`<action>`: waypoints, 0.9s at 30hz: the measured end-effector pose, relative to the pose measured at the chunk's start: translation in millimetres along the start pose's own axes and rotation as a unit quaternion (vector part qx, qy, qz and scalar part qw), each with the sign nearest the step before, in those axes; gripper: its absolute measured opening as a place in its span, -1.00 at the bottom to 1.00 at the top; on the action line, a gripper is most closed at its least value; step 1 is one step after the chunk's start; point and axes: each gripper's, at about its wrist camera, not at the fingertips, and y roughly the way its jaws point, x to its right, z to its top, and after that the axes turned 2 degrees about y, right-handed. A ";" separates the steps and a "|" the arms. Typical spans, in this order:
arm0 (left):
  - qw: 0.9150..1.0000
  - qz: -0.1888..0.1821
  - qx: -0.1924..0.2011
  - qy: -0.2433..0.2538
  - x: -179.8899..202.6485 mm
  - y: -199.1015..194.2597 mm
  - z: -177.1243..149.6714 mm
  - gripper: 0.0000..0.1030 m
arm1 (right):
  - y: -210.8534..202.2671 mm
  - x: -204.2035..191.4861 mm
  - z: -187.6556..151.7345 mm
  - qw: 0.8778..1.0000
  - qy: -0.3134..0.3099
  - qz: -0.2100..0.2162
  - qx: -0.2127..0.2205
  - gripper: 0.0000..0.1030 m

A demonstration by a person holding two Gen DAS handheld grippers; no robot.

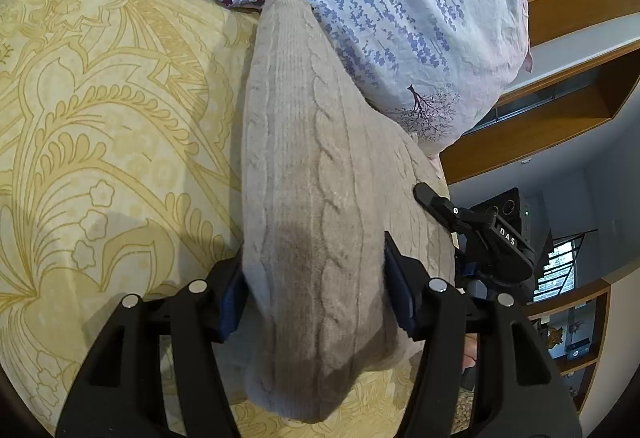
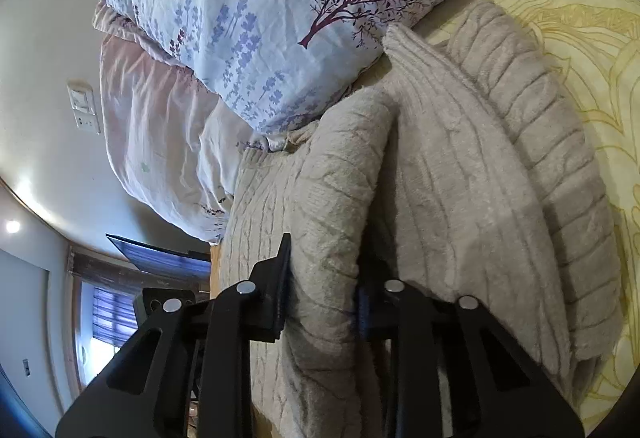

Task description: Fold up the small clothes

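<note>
The beige cable-knit sweater point(image 1: 312, 166) lies on the bed's yellow patterned sheet point(image 1: 100, 118), its far end at twelve o'clock against the floral duvet point(image 1: 400, 18); the left tool point(image 1: 316, 286) is clamped across a thick fold of it; the right tool point(image 2: 324, 278) pinches a raised ridge of the knit.

Open yellow bedsheet point(image 1: 100, 126) is lying free off the left gripper's point(image 1: 314, 290) left side. Ahead, the floral duvet point(image 1: 400, 18) is blocking passage, and the bunched sweater point(image 2: 460, 178) is filling the right gripper's point(image 2: 324, 290) front.
</note>
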 end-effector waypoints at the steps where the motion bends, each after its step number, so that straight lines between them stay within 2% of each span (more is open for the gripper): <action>1: 1.000 -0.001 -0.001 0.000 0.1 0.3 -0.1 0.17 | -1.5 0.2 -0.6 1.000 -0.005 -0.003 0.004 -0.58; 5: 1.000 -0.005 -0.005 -0.005 0.3 0.2 1.6 0.22 | -2.9 -18.1 -6.5 0.997 -0.059 -0.041 0.032 -0.63; 7: 1.000 -0.011 -0.010 -0.016 -2.4 -1.1 2.4 0.25 | -5.8 -36.4 -12.0 0.990 -0.108 -0.070 0.054 -0.65; 9: 0.999 -0.016 -0.010 -0.025 -5.3 -3.4 2.7 0.27 | -8.1 -61.9 -21.0 0.977 -0.174 -0.099 0.079 -0.66; 10: 0.999 -0.016 -0.008 -0.027 -5.9 -4.4 2.4 0.28 | -8.2 -80.3 -28.8 0.963 -0.221 -0.120 0.095 -0.66; 12: 1.000 -0.015 -0.005 -0.027 -6.6 -6.5 1.8 0.32 | -5.6 -118.3 -49.6 0.926 -0.323 -0.152 0.123 -0.66; 13: 1.000 -0.014 -0.004 -0.026 -6.9 -7.5 1.6 0.33 | -3.8 -129.6 -57.0 0.912 -0.354 -0.163 0.131 -0.67; 14: 1.000 -0.013 -0.003 -0.026 -7.2 -8.5 1.4 0.35 | 0.3 -145.4 -69.5 0.887 -0.402 -0.178 0.139 -0.67; 16: 1.000 -0.013 0.000 -0.026 -8.0 -10.8 0.7 0.38 | 13.5 -171.8 -99.3 0.820 -0.502 -0.223 0.161 -0.68; 17: 1.000 -0.012 0.002 -0.027 -8.6 -12.1 0.6 0.39 | 19.0 -177.7 -109.9 0.791 -0.535 -0.244 0.169 -0.68; 19: 1.000 -0.013 0.007 -0.027 -10.2 -16.9 1.3 0.41 | 27.2 -182.2 -123.3 0.739 -0.581 -0.285 0.190 -0.69; 20: 1.000 -0.014 0.008 -0.027 -10.2 -19.3 1.6 0.42 | 27.5 -180.9 -122.5 0.728 -0.585 -0.298 0.196 -0.69; 21: 1.000 -0.016 0.011 -0.024 -9.7 -22.8 2.2 0.44 | 26.4 -179.1 -118.7 0.727 -0.581 -0.307 0.200 -0.69; 24: 1.000 -0.020 0.017 -0.010 -4.8 -29.2 3.9 0.44 | 16.3 -166.6 -98.6 0.735 -0.555 -0.332 0.207 -0.70; 27: 1.000 -0.019 0.016 0.008 1.3 -30.1 4.6 0.45 | 3.4 -155.0 -88.6 0.734 -0.539 -0.354 0.213 -0.70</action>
